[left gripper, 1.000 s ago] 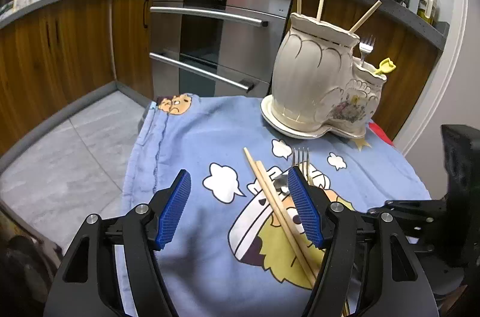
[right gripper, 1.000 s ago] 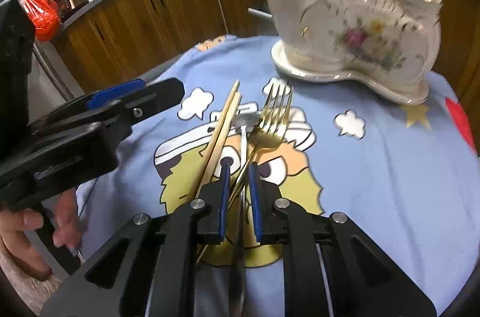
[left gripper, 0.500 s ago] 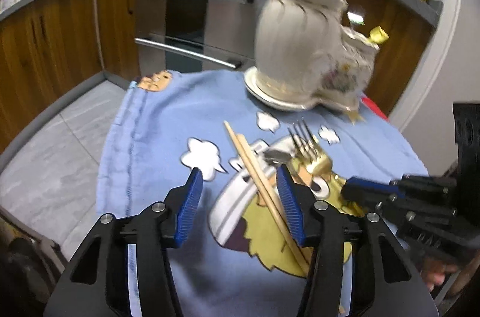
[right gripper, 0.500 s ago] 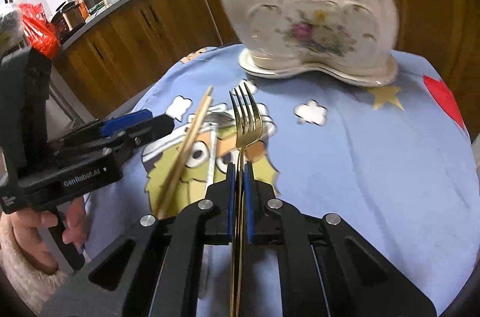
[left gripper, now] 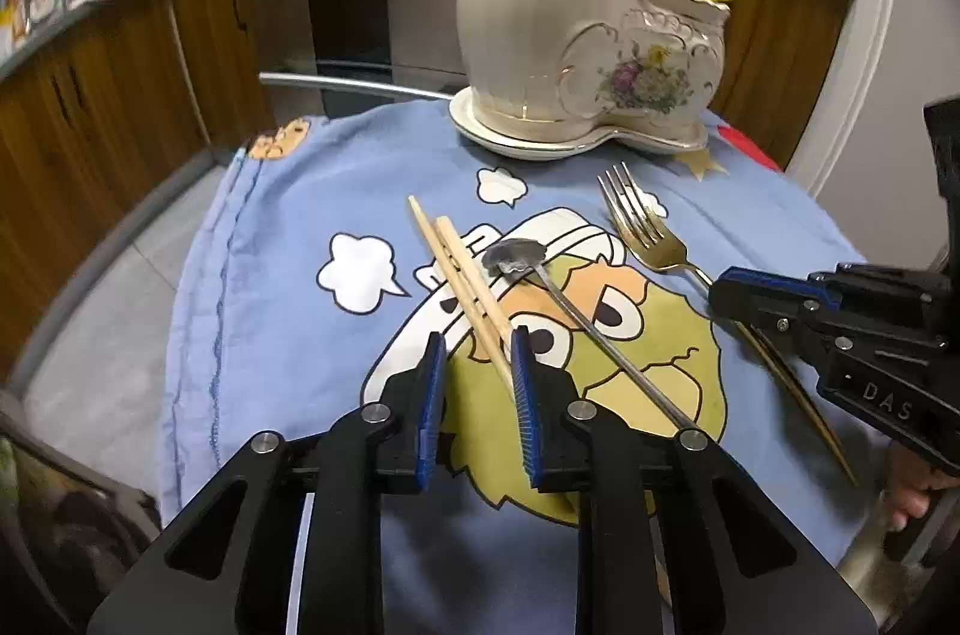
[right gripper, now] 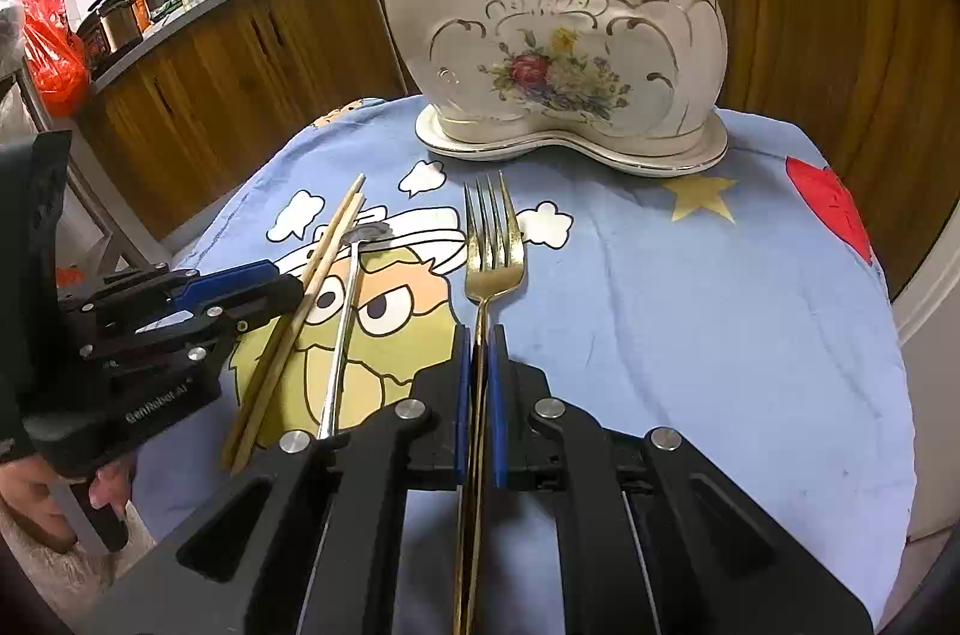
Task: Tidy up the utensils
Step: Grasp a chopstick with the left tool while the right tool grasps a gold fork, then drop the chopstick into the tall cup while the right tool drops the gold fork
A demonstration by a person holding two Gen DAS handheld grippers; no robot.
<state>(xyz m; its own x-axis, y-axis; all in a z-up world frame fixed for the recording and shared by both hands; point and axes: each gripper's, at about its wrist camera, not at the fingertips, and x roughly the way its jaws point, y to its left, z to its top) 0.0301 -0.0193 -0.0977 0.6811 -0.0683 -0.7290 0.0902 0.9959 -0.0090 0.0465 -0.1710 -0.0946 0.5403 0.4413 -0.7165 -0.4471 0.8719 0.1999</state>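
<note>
A cream two-part ceramic holder (left gripper: pixel 576 53) (right gripper: pixel 552 35) stands at the back of the table, with chopsticks in its tall part and a fork and yellow-handled pieces in its low part. My right gripper (right gripper: pixel 479 335) (left gripper: pixel 729 296) is shut on a gold fork (right gripper: pixel 492 251) (left gripper: pixel 645 227), tines pointing at the holder. My left gripper (left gripper: pixel 477 356) is narrowly open around a pair of wooden chopsticks (left gripper: pixel 462 275) (right gripper: pixel 306 299) lying on the cloth. A silver spoon (left gripper: pixel 570 311) (right gripper: pixel 351 293) lies between chopsticks and fork.
A blue cartoon cloth (left gripper: pixel 264 287) (right gripper: pixel 690 311) covers the small round table. Wooden cabinets (left gripper: pixel 102 107) and an oven (left gripper: pixel 360 17) stand behind, floor below at left. A red plastic bag (right gripper: pixel 51 53) sits on the far counter.
My right gripper has lifted the gold fork off the pile and carried it right, toward the holder. My left gripper has narrowed and moved forward around the chopsticks.
</note>
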